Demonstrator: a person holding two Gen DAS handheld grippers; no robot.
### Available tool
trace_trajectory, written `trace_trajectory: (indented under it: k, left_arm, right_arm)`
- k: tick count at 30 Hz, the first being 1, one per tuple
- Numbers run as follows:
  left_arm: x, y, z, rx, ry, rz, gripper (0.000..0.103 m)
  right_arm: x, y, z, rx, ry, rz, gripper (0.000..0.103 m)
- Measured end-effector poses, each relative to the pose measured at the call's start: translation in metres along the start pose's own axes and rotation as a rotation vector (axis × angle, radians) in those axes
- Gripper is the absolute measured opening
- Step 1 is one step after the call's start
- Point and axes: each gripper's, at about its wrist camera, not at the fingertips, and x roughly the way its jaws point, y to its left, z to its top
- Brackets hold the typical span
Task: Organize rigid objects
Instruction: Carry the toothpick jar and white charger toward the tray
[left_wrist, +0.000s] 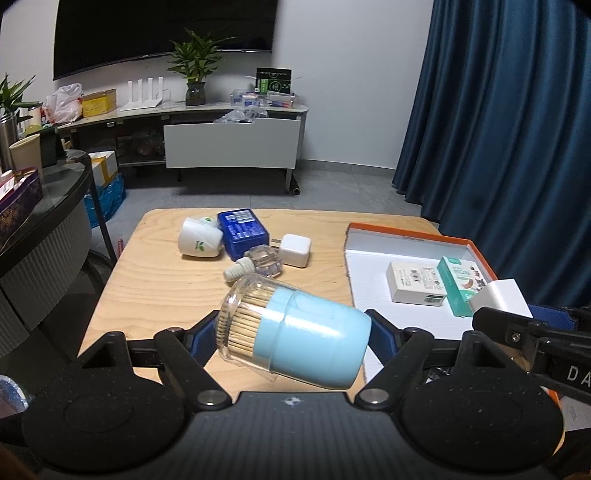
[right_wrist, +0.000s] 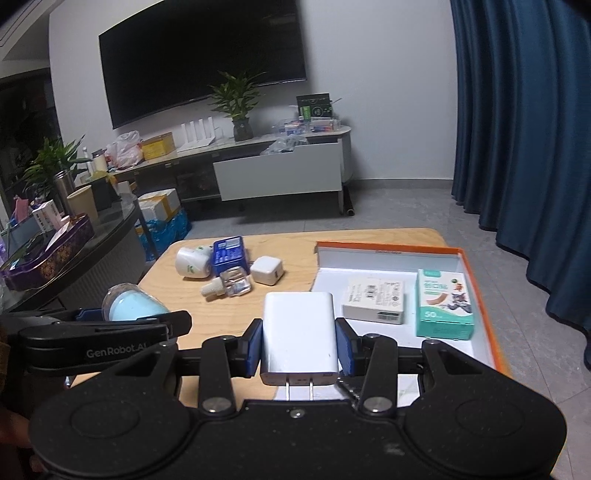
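Note:
My left gripper (left_wrist: 291, 332) is shut on a light-blue toothpick holder (left_wrist: 314, 339) with a clear cap full of toothpicks, lying sideways between the pads above the wooden table (left_wrist: 155, 295). Over the table's near edge, my right gripper (right_wrist: 300, 343) is shut on a white wall charger (right_wrist: 300, 332), prongs toward the camera. To the right lies an orange-rimmed white box lid (right_wrist: 388, 254) holding a white carton (right_wrist: 373, 301) and a teal bandage box (right_wrist: 443, 302). Left on the table lie a white plug-in device (left_wrist: 199, 242), a blue box (left_wrist: 242, 232), a clear bottle (left_wrist: 258, 264) and a small white charger (left_wrist: 295, 249).
A dark round side table (left_wrist: 48, 206) with boxes stands to the left. Behind, a low TV cabinet (left_wrist: 229, 144) with an open drawer, plants and clutter. A blue curtain (left_wrist: 517, 129) hangs on the right. Grey floor lies between.

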Motion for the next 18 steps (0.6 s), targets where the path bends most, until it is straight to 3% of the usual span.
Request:
trace_trajectory:
  k: [18]
  left_arm:
    - [0.006,-0.032,0.002,0.027,0.038,-0.068,0.082]
  right_arm:
    - [-0.017,-0.033,0.001,0.052,-0.025,-0.059,0.050]
